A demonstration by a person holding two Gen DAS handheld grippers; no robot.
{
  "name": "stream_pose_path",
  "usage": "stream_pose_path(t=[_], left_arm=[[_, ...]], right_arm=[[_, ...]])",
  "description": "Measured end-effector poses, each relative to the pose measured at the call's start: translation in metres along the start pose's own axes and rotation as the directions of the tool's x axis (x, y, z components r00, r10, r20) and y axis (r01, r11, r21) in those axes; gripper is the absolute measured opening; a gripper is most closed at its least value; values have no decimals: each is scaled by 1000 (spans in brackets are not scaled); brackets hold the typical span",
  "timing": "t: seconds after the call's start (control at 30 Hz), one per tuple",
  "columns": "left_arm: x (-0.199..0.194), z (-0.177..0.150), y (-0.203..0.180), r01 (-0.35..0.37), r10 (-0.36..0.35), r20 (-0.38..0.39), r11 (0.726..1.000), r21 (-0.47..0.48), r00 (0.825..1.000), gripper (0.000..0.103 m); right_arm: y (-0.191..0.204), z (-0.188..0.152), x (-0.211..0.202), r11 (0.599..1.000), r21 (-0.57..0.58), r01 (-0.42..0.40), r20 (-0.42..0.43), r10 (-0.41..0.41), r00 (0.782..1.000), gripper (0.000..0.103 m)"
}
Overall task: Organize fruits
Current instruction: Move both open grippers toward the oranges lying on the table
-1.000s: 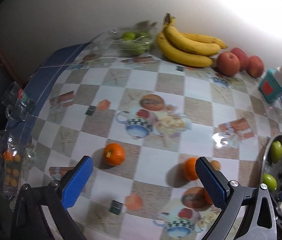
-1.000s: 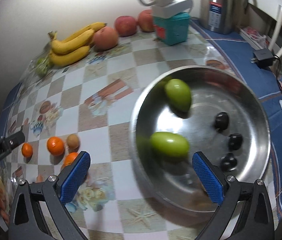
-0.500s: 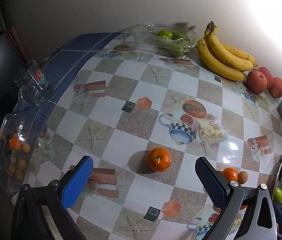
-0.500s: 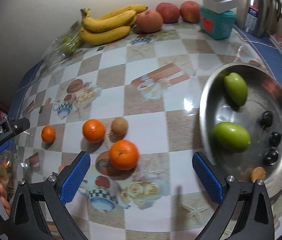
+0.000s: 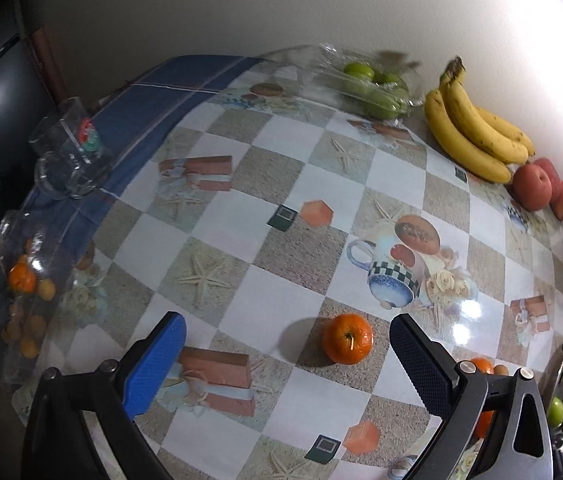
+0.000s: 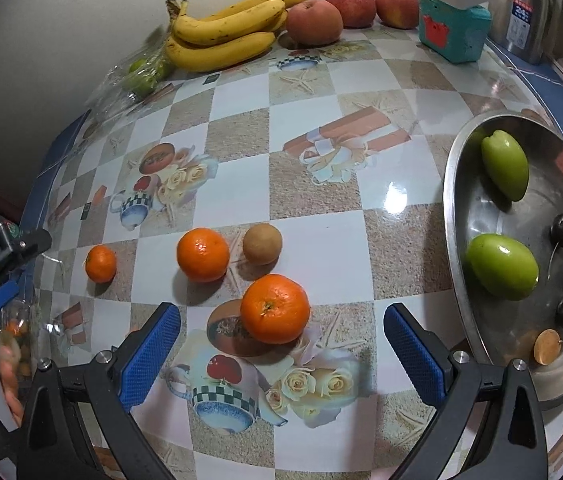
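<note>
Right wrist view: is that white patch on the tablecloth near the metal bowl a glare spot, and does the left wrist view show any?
Right wrist view: yes, a glare spot on the glossy tablecloth, left of the metal bowl; fruit stays sharp, and the fisheye bends the table edges. Left wrist view: similar glare right of the printed teapot, with the wall blown out at upper right.

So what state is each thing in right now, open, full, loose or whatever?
Left gripper: open, empty.
Right gripper: open, empty.
Nearest orange: loose on the table, between the right gripper's fingers.
Metal bowl: upright, partly filled with fruit.
Glass mug: empty, apparently on its side.
Bananas: unpeeled, bunched.
</note>
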State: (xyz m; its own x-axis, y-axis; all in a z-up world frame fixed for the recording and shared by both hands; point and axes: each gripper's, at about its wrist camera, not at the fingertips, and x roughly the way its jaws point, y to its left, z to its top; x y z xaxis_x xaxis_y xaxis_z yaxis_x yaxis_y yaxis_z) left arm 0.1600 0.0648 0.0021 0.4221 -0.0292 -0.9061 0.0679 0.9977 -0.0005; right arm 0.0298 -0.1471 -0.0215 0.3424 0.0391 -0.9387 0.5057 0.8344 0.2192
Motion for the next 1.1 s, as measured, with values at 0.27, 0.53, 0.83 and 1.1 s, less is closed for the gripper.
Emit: stream_pose_path(t=[0.27, 0.53, 0.83, 1.1], left_arm=[[22, -1, -21, -16, 17, -1, 990, 141, 1000, 103], [54, -10, -31, 49, -33, -101, 986, 159, 994, 103], [62, -12, -38, 33, -14, -97, 980, 197, 995, 103], [63, -11, -38, 61, -36, -122, 977, 206, 992, 103]], right_arm=[[2, -3, 20, 999, -26, 20, -58, -22, 998, 102], [6, -6, 32, 996, -66, 65, -84, -70, 994, 102], [14, -7, 37, 990, -111, 92, -76, -101, 992, 102], [20, -6, 35, 983, -145, 115, -48, -123, 991, 102]])
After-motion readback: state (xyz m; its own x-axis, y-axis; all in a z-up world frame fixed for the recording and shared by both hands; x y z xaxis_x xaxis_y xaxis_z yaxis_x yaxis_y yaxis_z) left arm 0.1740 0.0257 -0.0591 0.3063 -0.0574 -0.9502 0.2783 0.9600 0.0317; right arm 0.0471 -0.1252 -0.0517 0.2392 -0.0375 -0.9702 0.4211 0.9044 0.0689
